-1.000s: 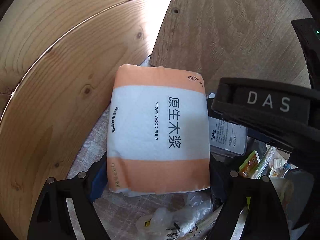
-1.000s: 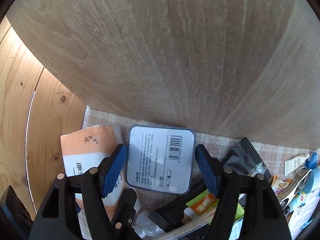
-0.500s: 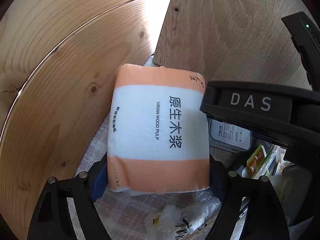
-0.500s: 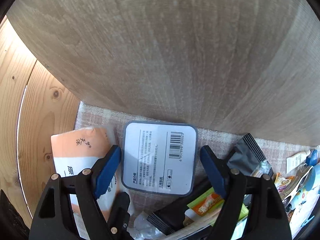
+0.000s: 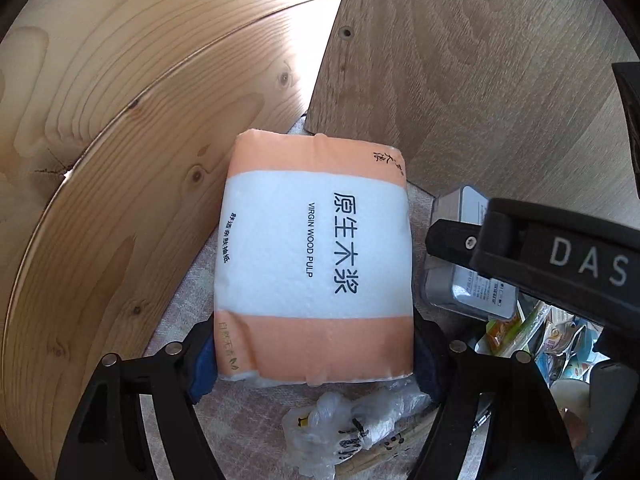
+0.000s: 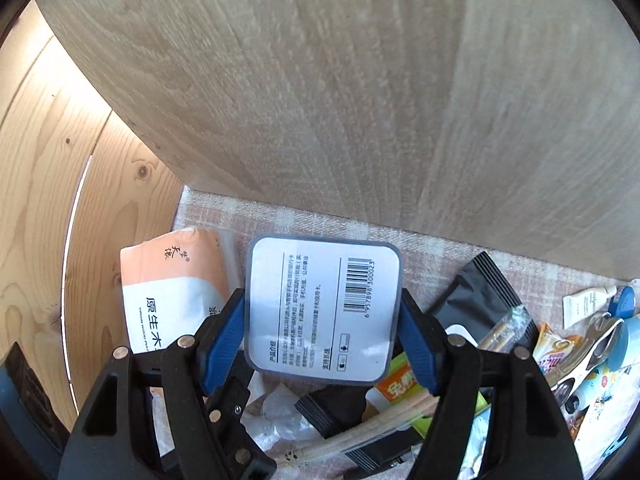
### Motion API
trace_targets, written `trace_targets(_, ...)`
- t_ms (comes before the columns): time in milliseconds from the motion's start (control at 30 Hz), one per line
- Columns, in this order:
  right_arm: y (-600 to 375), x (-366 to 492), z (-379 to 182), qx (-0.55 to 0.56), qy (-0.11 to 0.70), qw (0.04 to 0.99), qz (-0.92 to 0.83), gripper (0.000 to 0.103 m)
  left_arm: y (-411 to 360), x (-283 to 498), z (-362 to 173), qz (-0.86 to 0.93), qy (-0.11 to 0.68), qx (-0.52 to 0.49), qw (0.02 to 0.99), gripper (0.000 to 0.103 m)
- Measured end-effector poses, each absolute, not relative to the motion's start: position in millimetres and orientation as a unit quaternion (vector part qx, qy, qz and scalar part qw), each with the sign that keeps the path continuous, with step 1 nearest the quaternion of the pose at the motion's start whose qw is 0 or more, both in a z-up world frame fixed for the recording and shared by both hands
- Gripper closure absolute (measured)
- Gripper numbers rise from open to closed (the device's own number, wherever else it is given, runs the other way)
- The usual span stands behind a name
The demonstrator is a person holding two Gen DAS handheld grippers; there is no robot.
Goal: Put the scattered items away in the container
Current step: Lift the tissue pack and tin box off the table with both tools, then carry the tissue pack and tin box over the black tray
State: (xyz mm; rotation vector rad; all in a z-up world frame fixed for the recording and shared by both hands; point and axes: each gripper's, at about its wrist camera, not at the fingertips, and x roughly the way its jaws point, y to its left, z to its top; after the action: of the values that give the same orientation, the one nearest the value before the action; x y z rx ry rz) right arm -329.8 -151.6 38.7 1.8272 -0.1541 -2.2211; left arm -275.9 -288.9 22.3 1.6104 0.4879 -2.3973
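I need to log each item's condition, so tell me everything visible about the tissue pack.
The tissue pack is a soft rectangular pack in plastic film, orange bands at both ends, white middle printed "VIRGIN WOOD PULP" with Chinese characters. It looks sealed and plump. It lies beside the pine wall, with the left gripper closed on its near end.
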Motion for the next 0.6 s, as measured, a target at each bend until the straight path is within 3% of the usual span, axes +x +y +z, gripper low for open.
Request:
trace_targets(333, -108.8, -311.8, 82.1, 0.604, -0.098, 0.161, -0.775, 0.033, -281.2, -260.6, 72.2, -0.834, 0.163, 0.514, 0.114, 0.028)
trace_targets(600, -101.2, -280.0, 132.6, 0.577, -0.073, 0.172, -0.795, 0.033, -242.7, -238.1, 118.5, -0.851, 0.136, 0.499, 0.089, 0.028)
